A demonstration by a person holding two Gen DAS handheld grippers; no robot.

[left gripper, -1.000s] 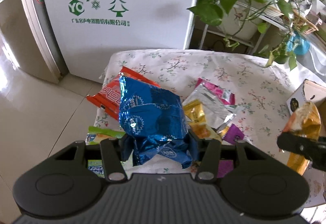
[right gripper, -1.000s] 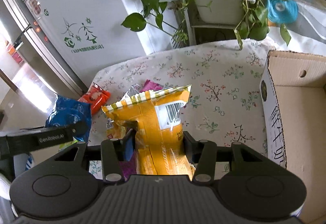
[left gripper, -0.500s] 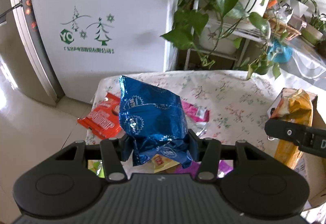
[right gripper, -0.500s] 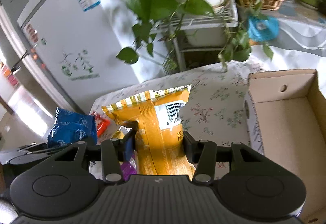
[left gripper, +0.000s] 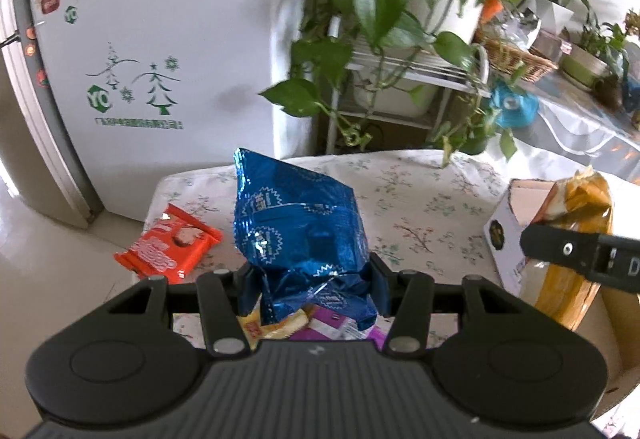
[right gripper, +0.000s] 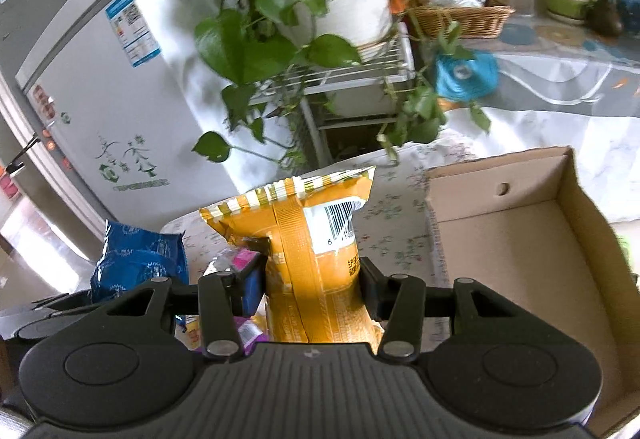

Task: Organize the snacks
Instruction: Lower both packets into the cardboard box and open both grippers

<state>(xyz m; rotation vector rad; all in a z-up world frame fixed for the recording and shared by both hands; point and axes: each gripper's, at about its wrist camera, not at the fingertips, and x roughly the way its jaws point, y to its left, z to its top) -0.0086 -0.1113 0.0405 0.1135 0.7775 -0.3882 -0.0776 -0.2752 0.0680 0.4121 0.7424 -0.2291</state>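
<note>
My left gripper (left gripper: 314,285) is shut on a blue foil snack bag (left gripper: 298,223) and holds it up above the floral-cloth table (left gripper: 420,207). My right gripper (right gripper: 312,285) is shut on an orange snack bag (right gripper: 312,251) with a barcode, held just left of an open cardboard box (right gripper: 520,239). The orange bag (left gripper: 576,223) and the box (left gripper: 504,235) also show at the right of the left wrist view. The blue bag (right gripper: 140,259) shows at the left of the right wrist view.
A red-orange snack pack (left gripper: 168,245) lies at the table's left edge. Yellow (left gripper: 272,325) and purple (left gripper: 340,327) packets lie under my left gripper. A white fridge (left gripper: 140,59) and a plant rack (left gripper: 400,71) stand behind the table.
Both grippers have risen with their bags. The right gripper has moved right, toward the cardboard box, whose inside now shows in full.
</note>
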